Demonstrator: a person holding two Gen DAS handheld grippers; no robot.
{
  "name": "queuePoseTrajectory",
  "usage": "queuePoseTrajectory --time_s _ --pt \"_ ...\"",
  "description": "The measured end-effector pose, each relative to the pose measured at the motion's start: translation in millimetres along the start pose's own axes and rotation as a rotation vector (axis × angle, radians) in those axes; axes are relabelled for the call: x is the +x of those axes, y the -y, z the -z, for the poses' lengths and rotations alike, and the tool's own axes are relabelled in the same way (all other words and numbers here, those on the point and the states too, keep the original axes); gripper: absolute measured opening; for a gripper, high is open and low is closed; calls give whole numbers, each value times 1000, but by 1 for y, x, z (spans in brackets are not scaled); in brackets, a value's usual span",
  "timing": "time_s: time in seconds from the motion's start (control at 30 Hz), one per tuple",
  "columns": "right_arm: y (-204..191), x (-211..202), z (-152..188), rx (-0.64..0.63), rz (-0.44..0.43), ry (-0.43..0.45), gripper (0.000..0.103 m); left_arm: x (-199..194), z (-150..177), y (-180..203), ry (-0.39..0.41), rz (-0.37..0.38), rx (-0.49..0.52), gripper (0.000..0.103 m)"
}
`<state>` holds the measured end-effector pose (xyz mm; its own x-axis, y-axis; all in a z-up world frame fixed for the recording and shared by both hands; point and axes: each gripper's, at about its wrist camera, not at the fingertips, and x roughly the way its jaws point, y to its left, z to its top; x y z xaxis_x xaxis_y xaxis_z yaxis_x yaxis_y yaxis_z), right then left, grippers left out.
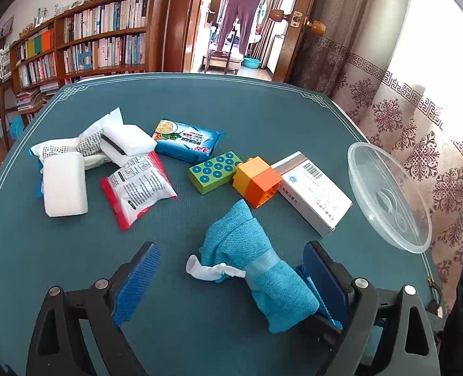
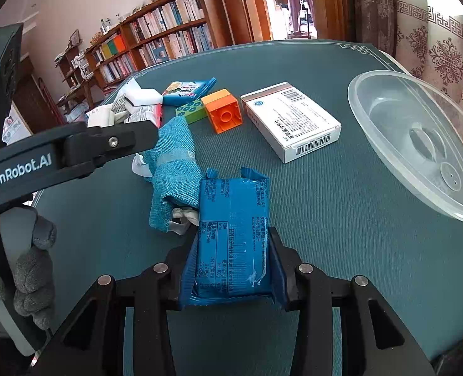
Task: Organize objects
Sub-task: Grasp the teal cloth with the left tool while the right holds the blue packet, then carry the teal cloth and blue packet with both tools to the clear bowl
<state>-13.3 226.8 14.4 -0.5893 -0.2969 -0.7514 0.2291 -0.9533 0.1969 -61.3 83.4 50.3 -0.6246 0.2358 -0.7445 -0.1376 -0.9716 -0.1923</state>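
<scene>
My right gripper is shut on a blue foil packet, with a pad pressed against each long side. The packet is just above the green table mat. My left gripper is open wide around a teal cloth bundle tied with a white strip. The bundle lies on the mat close against the right pad, and the left pad is well clear of it. The right wrist view shows the cloth bundle just left of the packet, under the left gripper's finger.
A clear plastic bowl sits at the table's right edge. Beyond the cloth lie a white medicine box, an orange block, a green block, a blue noodle packet, a red-edged packet and white sponges. A gloved hand is at lower left.
</scene>
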Motion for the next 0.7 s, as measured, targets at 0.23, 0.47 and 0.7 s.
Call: queuePoseTrajectory --time_s 0.23,0.47,0.7 --pt "2 -6 9 13 -6 7 43 22 9 7 -54 -44 3 73" --pt "6 -15 15 5 1 7 49 14 11 0 -35 -30 21 60" --pt "4 -17 19 -15 42 10 51 7 17 -9 -30 -34 36 63"
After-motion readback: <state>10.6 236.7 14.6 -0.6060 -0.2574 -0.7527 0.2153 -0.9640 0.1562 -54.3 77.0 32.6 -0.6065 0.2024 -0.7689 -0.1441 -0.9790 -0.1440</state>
